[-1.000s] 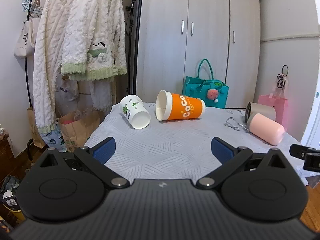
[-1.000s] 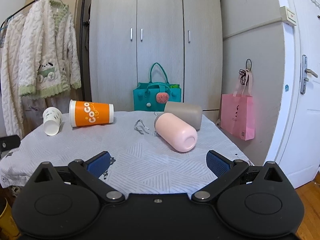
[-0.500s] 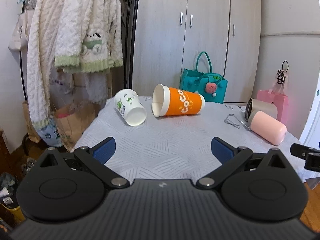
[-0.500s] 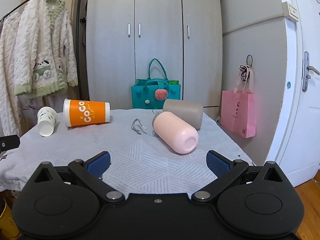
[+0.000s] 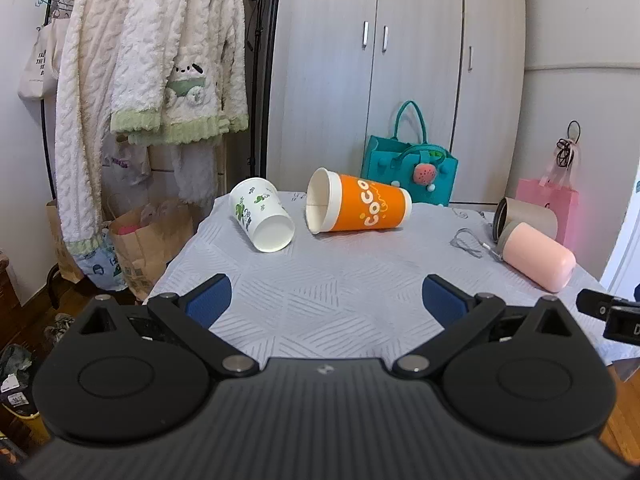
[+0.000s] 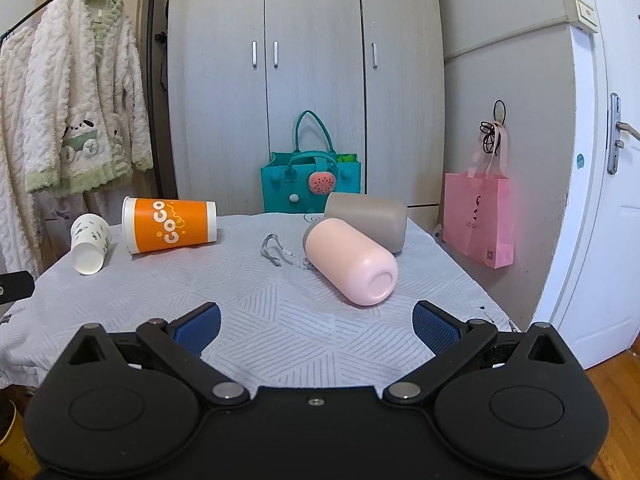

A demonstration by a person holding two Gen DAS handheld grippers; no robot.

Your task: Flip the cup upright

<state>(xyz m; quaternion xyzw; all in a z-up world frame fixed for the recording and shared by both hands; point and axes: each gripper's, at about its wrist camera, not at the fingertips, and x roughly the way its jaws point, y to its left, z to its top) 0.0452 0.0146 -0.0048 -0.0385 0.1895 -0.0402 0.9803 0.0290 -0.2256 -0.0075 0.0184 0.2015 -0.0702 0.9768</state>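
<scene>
Several cups lie on their sides on a table with a grey patterned cloth (image 5: 340, 280). A white paper cup with green prints (image 5: 262, 220) lies at the far left, also in the right wrist view (image 6: 90, 242). An orange "CoCo" cup (image 5: 356, 206) lies beside it (image 6: 170, 226). A pink cup (image 6: 352, 264) and a grey cup (image 6: 366, 218) lie at the right (image 5: 536, 258). My left gripper (image 5: 326, 300) is open and empty near the front edge. My right gripper (image 6: 316, 326) is open and empty, in front of the pink cup.
A grey strap (image 6: 274, 250) lies mid-table. A teal bag (image 6: 312, 184) stands behind the table before a wardrobe. A pink bag (image 6: 480, 216) hangs at the right by a white door. Robes on a rack (image 5: 160, 60) and paper bags (image 5: 148, 240) stand left.
Both grippers have drifted slightly closer to the table; the cups look a little larger. Nothing on the table has moved. Both grippers stay open.
</scene>
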